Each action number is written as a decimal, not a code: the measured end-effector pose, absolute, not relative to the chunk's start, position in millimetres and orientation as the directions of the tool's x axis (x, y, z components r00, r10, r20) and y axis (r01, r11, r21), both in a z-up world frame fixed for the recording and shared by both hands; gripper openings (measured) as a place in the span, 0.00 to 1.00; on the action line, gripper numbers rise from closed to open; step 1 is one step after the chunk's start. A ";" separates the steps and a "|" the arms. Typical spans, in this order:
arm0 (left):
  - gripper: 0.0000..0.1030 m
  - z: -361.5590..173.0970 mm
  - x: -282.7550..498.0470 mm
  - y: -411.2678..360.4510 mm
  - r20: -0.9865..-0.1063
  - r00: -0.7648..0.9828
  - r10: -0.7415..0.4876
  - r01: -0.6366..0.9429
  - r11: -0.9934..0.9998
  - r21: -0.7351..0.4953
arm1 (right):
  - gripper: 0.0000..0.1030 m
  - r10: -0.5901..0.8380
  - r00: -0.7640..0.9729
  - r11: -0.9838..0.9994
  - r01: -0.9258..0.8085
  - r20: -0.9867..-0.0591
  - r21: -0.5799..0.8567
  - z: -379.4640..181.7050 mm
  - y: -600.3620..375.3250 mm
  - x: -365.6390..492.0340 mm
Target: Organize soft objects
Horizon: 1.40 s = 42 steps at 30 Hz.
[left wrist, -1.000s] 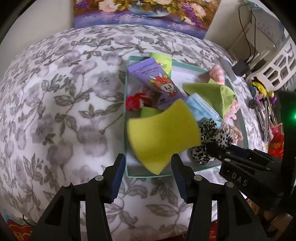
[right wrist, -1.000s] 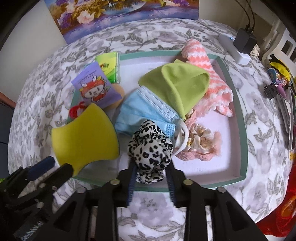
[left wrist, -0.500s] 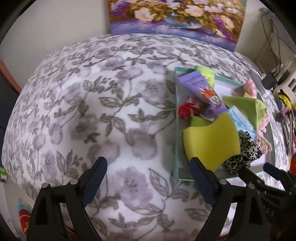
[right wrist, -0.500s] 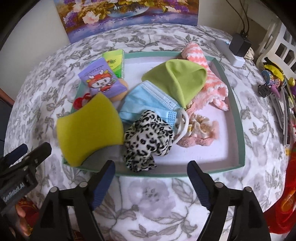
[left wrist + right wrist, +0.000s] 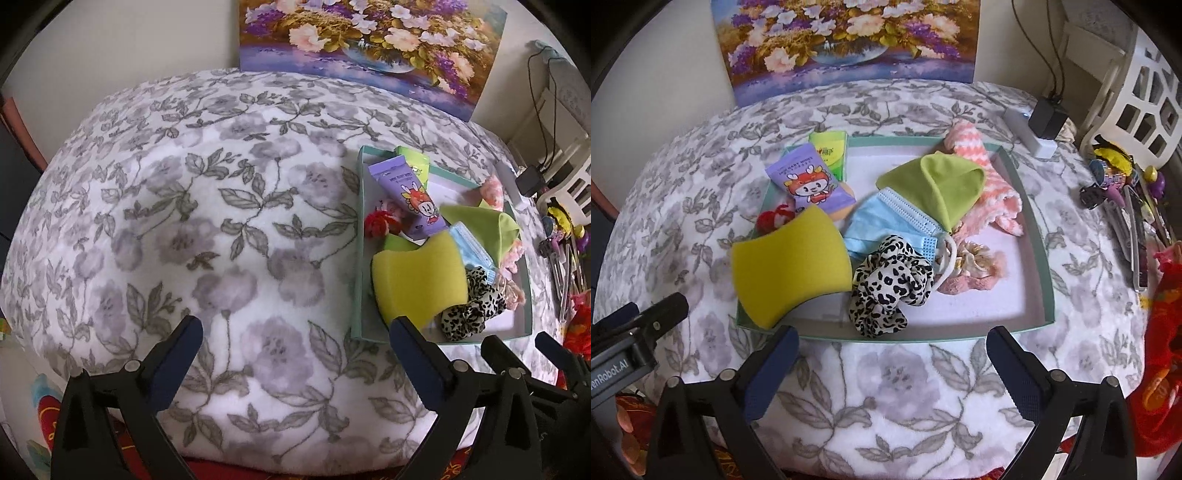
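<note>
Tray (image 5: 1039, 236) on floral worktop: gathers sponge (image 5: 790, 267), leopard scrunchie (image 5: 890, 284), mask, cloths | left gripper (image 5: 295, 336), right gripper (image 5: 892, 350): jaws opening, nothing between, clear of tray, likely after release

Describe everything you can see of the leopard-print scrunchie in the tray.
The leopard-print scrunchie is a bunched ring of soft cream fabric with black spots, gathered into ruffles. It lies loose near the front wall of the green tray, its edge over a blue face mask, beside a yellow sponge. Nothing grips it.
</note>
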<state>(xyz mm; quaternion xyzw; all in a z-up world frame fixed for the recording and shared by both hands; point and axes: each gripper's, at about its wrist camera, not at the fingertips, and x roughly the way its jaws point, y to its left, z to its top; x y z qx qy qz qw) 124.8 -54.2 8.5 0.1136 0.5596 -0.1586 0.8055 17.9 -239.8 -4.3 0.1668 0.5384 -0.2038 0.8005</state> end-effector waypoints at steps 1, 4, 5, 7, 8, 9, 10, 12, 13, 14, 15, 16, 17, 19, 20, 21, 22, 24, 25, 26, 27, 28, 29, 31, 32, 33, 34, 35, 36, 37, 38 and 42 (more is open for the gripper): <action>0.98 10.5 123.5 -54.2 -0.936 0.330 -0.125 0.386 0.923 0.012 | 1.00 -0.148 0.340 0.859 0.509 -0.929 0.050 -2.6 -239.2 16.7; 0.98 15.7 118.8 -54.6 -0.926 0.369 -0.080 0.379 0.923 0.071 | 1.00 -0.155 0.348 0.859 0.510 -0.925 0.049 2.0 -237.4 13.4; 0.98 16.4 118.7 -53.9 -0.924 0.375 -0.076 0.376 0.923 0.077 | 1.00 -0.158 0.353 0.858 0.511 -0.922 0.048 3.5 -236.4 12.6; 0.98 18.5 118.2 -52.1 -0.922 0.377 -0.089 0.379 0.923 0.066 | 1.00 -0.163 0.364 0.858 0.511 -0.917 0.050 7.2 -234.9 9.7; 0.98 19.1 118.4 -51.5 -0.922 0.377 -0.091 0.379 0.923 0.064 | 1.00 -0.164 0.367 0.858 0.512 -0.916 0.051 7.9 -234.3 9.5; 0.98 19.5 118.3 -50.9 -0.921 0.380 -0.089 0.378 0.923 0.066 | 1.00 -0.166 0.373 0.857 0.512 -0.913 0.054 9.6 -233.7 8.5; 0.98 19.9 118.2 -50.7 -0.920 0.384 -0.084 0.377 0.923 0.073 | 1.00 -0.167 0.377 0.857 0.513 -0.911 0.055 10.7 -233.1 8.0; 0.98 20.2 117.6 -50.9 -0.918 0.390 -0.077 0.378 0.922 0.083 | 1.00 -0.170 0.383 0.856 0.514 -0.908 0.057 12.4 -232.1 7.2; 0.98 20.3 117.1 -51.7 -0.917 0.391 -0.076 0.379 0.921 0.085 | 1.00 -0.170 0.385 0.856 0.513 -0.907 0.057 13.1 -232.1 7.1; 0.98 20.6 116.5 -52.3 -0.916 0.393 -0.077 0.384 0.919 0.088 | 1.00 -0.170 0.389 0.857 0.512 -0.906 0.059 13.6 -232.0 6.8; 0.98 21.0 115.6 -53.0 -0.915 0.396 -0.079 0.388 0.917 0.088 | 1.00 -0.170 0.393 0.857 0.512 -0.904 0.062 14.1 -231.8 6.7; 0.98 21.6 114.9 -53.4 -0.913 0.399 -0.083 0.393 0.915 0.088 | 1.00 -0.169 0.396 0.857 0.512 -0.903 0.064 14.1 -231.8 6.8; 0.98 22.7 113.9 -54.2 -0.910 0.406 -0.085 0.398 0.913 0.092 | 1.00 -0.167 0.399 0.856 0.512 -0.901 0.068 13.8 -232.0 6.6; 0.98 24.0 113.0 -55.0 -0.904 0.420 -0.078 0.398 0.911 0.106 | 1.00 -0.162 0.401 0.855 0.514 -0.902 0.075 12.2 -233.4 7.3; 0.98 24.2 113.0 -55.2 -0.903 0.424 -0.073 0.397 0.911 0.114 | 1.00 -0.160 0.401 0.854 0.514 -0.902 0.077 11.5 -233.7 7.5; 0.98 23.9 113.3 -55.2 -0.902 0.426 -0.069 0.397 0.910 0.118 | 1.00 -0.157 0.402 0.855 0.513 -0.902 0.080 10.6 -234.1 8.1; 0.98 23.4 113.9 -55.4 -0.902 0.426 -0.068 0.397 0.910 0.119 | 1.00 -0.156 0.403 0.855 0.512 -0.902 0.081 10.3 -234.2 8.2; 0.98 21.2 115.5 -55.6 -0.905 0.420 -0.064 0.398 0.909 0.121 | 1.00 -0.156 0.406 0.856 0.511 -0.901 0.082 9.5 -234.4 8.8; 0.98 20.4 115.9 -55.7 -0.906 0.419 -0.061 0.398 0.909 0.123 | 1.00 -0.156 0.406 0.856 0.511 -0.900 0.082 9.0 -234.5 9.2; 0.98 19.2 116.5 -55.8 -0.907 0.417 -0.055 0.398 0.908 0.127 | 1.00 -0.157 0.405 0.856 0.510 -0.900 0.080 9.0 -234.5 9.2; 0.98 18.5 116.8 -56.2 -0.908 0.415 -0.052 0.398 0.908 0.130 | 1.00 -0.160 0.405 0.857 0.510 -0.900 0.077 8.6 -234.6 9.8; 0.98 17.9 117.1 -56.5 -0.909 0.414 -0.050 0.398 0.908 0.131 | 1.00 -0.161 0.405 0.857 0.509 -0.900 0.075 8.4 -234.3 10.4; 0.98 17.4 117.5 -56.7 -0.909 0.413 -0.052 0.400 0.907 0.130 | 1.00 -0.162 0.404 0.858 0.508 -0.900 0.073 8.1 -233.9 11.0; 0.98 16.3 118.0 -57.3 -0.910 0.412 -0.051 0.400 0.907 0.131 | 1.00 -0.164 0.403 0.860 0.505 -0.900 0.069 7.2 -233.8 12.1; 0.98 16.4 118.0 -57.3 -0.910 0.411 -0.050 0.400 0.907 0.131 | 1.00 -0.164 0.403 0.861 0.505 -0.900 0.069 6.9 -233.4 12.3; 0.98 15.9 118.4 -57.4 -0.911 0.408 -0.051 0.402 0.907 0.129 | 1.00 -0.164 0.402 0.862 0.503 -0.901 0.067 6.4 -233.4 12.8; 0.98 15.2 118.8 -57.4 -0.912 0.406 -0.051 0.402 0.906 0.128 | 1.00 -0.165 0.401 0.863 0.501 -0.901 0.066 6.0 -233.2 13.1; 0.98 14.3 119.3 -57.4 -0.914 0.402 -0.049 0.402 0.907 0.128 | 1.00 -0.165 0.401 0.864 0.500 -0.901 0.064 5.7 -232.8 13.5; 0.98 13.7 119.7 -57.4 -0.915 0.401 -0.047 0.402 0.907 0.130 | 1.00 -0.166 0.400 0.865 0.498 -0.901 0.061 5.4 -232.5 14.1; 0.98 13.1 120.1 -57.3 -0.916 0.399 -0.045 0.401 0.907 0.131 | 1.00 -0.167 0.400 0.866 0.496 -0.901 0.060 5.2 -232.1 14.4; 0.98 12.5 120.6 -57.9 -0.916 0.398 -0.044 0.401 0.907 0.130 | 1.00 -0.167 0.401 0.867 0.495 -0.901 0.059 5.1 -232.2 14.6; 0.98 13.0 120.6 -58.5 -0.914 0.404 -0.042 0.400 0.906 0.136 | 1.00 -0.164 0.400 0.869 0.491 -0.902 0.060 4.0 -231.7 15.3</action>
